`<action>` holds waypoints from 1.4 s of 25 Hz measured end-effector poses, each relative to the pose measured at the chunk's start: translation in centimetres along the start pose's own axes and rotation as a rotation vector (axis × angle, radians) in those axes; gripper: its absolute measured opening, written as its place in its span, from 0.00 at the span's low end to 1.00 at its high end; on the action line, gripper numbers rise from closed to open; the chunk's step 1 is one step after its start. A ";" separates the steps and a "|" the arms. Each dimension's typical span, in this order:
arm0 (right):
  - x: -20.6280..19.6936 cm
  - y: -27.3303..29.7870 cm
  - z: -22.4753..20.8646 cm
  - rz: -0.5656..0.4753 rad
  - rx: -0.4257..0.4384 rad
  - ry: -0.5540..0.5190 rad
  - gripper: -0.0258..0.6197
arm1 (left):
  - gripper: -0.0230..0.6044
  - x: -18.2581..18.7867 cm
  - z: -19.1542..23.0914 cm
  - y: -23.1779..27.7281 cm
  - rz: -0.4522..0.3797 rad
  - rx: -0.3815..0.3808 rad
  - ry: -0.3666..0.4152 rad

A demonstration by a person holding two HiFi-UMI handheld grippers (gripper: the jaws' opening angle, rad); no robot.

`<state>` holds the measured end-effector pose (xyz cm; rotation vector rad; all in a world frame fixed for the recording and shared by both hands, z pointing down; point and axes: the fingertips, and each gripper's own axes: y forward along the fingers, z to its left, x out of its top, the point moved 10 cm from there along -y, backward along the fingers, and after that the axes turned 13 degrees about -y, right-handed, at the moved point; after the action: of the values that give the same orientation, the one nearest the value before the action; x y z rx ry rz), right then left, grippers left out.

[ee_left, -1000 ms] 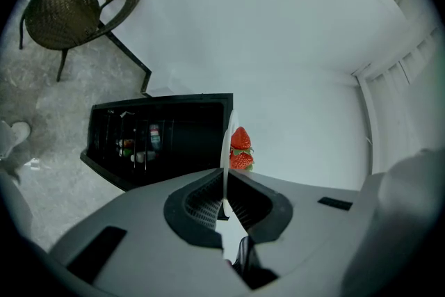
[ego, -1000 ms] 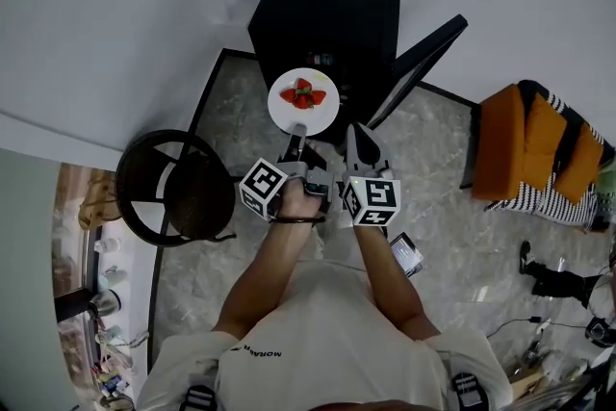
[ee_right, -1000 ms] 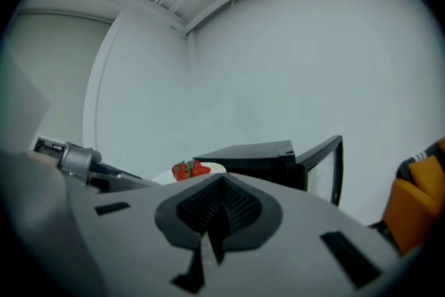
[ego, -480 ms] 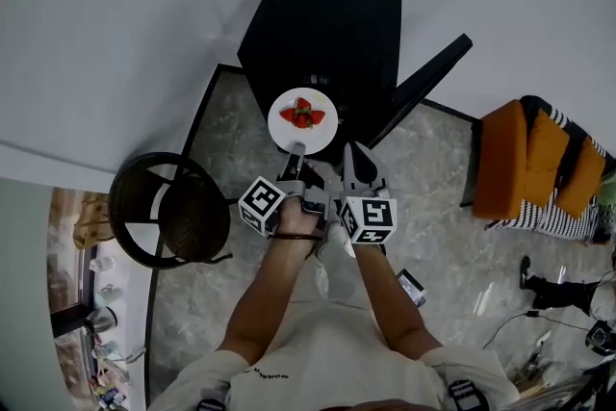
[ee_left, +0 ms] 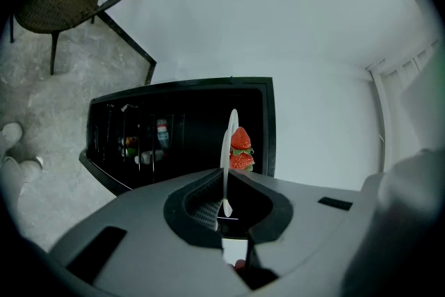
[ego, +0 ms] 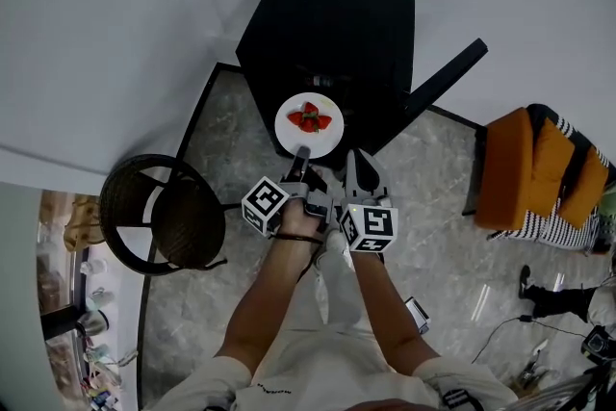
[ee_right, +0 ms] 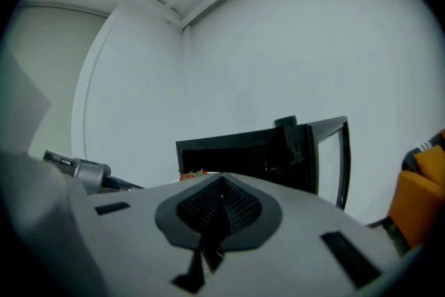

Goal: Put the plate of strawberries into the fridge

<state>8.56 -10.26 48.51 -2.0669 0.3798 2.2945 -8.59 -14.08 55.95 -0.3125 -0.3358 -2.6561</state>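
Observation:
A white plate [ego: 309, 123] with red strawberries [ego: 310, 118] hangs in front of the black fridge [ego: 327, 24], whose door [ego: 445, 80] stands open to the right. My left gripper [ego: 302, 153] is shut on the plate's near rim. In the left gripper view the plate [ee_left: 227, 156] shows edge-on between the jaws, with the strawberries [ee_left: 240, 148] beside it and the open fridge [ee_left: 174, 135] behind. My right gripper [ego: 357, 161] sits just right of the left one, shut and holding nothing. Its view shows the fridge [ee_right: 250, 149] and door [ee_right: 328, 156].
A dark wicker chair [ego: 159, 212] stands on the left. An orange seat with striped fabric [ego: 539, 168] is at the right. A small flat device [ego: 417, 313] lies on the stone floor by the person's feet. Bottles [ee_left: 142, 146] stand on the fridge shelves.
The person has stepped closer to the fridge, which has grown in view. The plate stays gripped by the left gripper and now lies over the fridge's front edge. The right gripper kept alongside.

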 end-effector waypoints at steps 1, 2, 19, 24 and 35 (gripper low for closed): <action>-0.3 0.2 0.0 0.001 -0.002 0.001 0.06 | 0.05 0.2 0.4 0.3 0.003 0.003 -0.002; -0.6 0.4 0.1 0.000 -0.003 0.002 0.06 | 0.05 0.4 0.8 0.5 0.003 0.007 -0.001; -6.2 2.7 -0.7 0.008 -0.037 0.031 0.06 | 0.05 2.8 7.9 6.3 0.030 0.045 -0.024; -7.0 2.6 -0.8 0.003 -0.036 0.025 0.06 | 0.05 3.4 9.6 7.8 0.034 0.051 -0.044; -9.3 3.4 -1.0 0.009 -0.021 0.041 0.06 | 0.06 4.9 14.0 12.6 0.057 0.092 -0.023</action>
<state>10.01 -12.41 58.13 -2.1287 0.3693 2.2745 -4.90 -23.03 72.83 -0.3184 -0.4478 -2.5737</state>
